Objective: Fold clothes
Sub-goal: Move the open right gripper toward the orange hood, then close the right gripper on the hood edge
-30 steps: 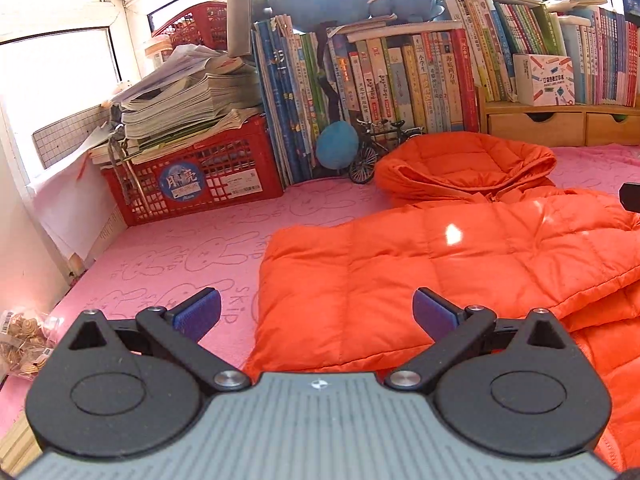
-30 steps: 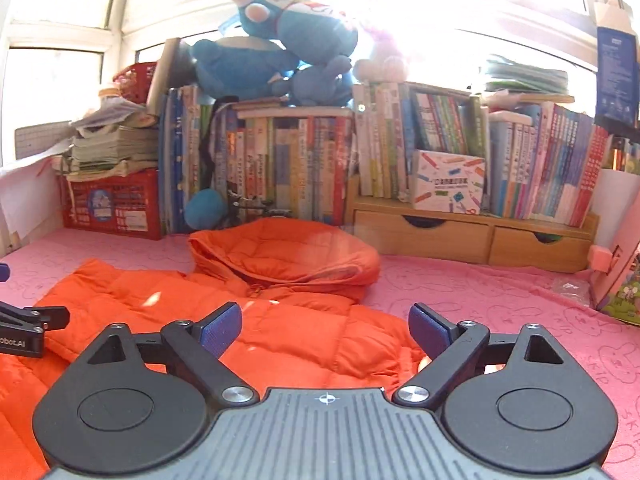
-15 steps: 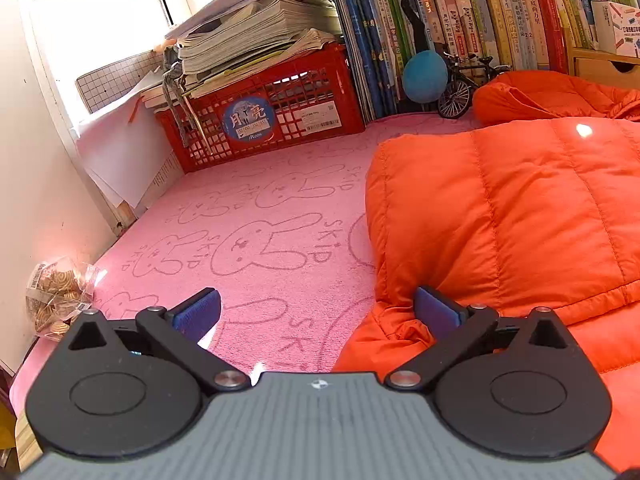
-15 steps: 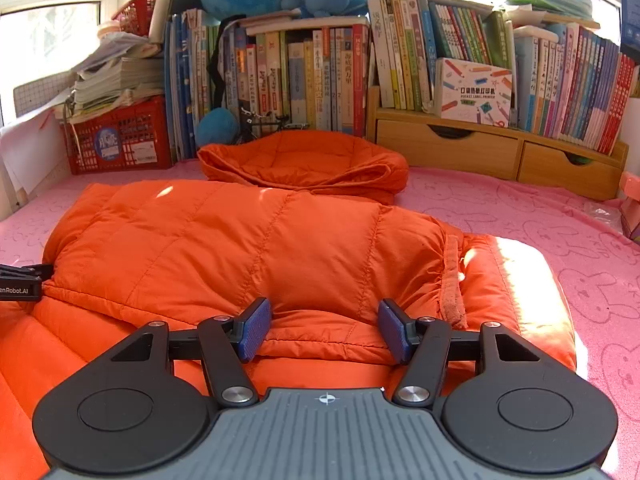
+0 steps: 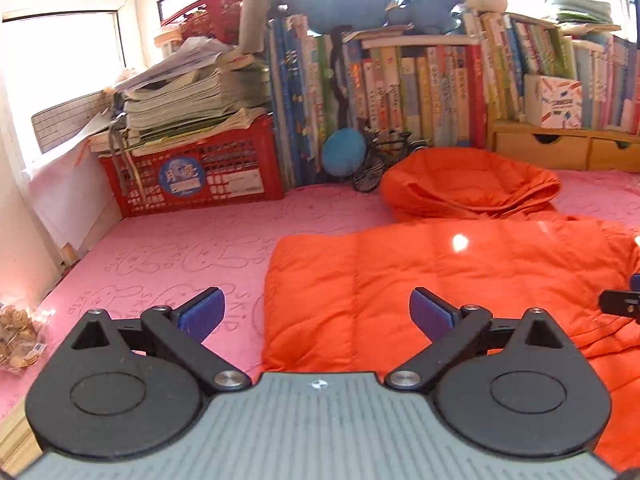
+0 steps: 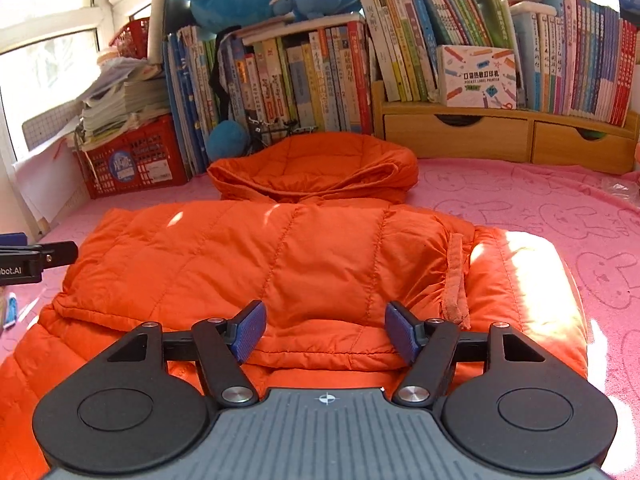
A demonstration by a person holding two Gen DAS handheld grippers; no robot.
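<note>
An orange puffer jacket (image 5: 440, 280) lies flat on the pink mat (image 5: 180, 248), its hood (image 5: 468, 176) bunched at the far end. A sleeve part is folded across the jacket's body (image 6: 280, 248). My left gripper (image 5: 316, 312) hovers open over the jacket's left edge with nothing between its pads. My right gripper (image 6: 324, 332) sits low over the near fold of the jacket. Its jaws are opening; the puffy fold lies between the pads, which do not press on it. Each gripper's tip shows at the side of the other's view.
A red crate (image 5: 200, 176) stacked with papers stands at the back left. Rows of books, a blue ball (image 5: 343, 151) and a toy bicycle (image 5: 380, 160) line the back. A wooden drawer unit (image 6: 500, 136) stands at the back right. A snack bag (image 5: 16, 332) lies at the mat's left edge.
The left gripper dipped toward the mat at the jacket's left edge, then rose and tilted back up. The right gripper dropped over the jacket's fold, narrowed, then widened again.
</note>
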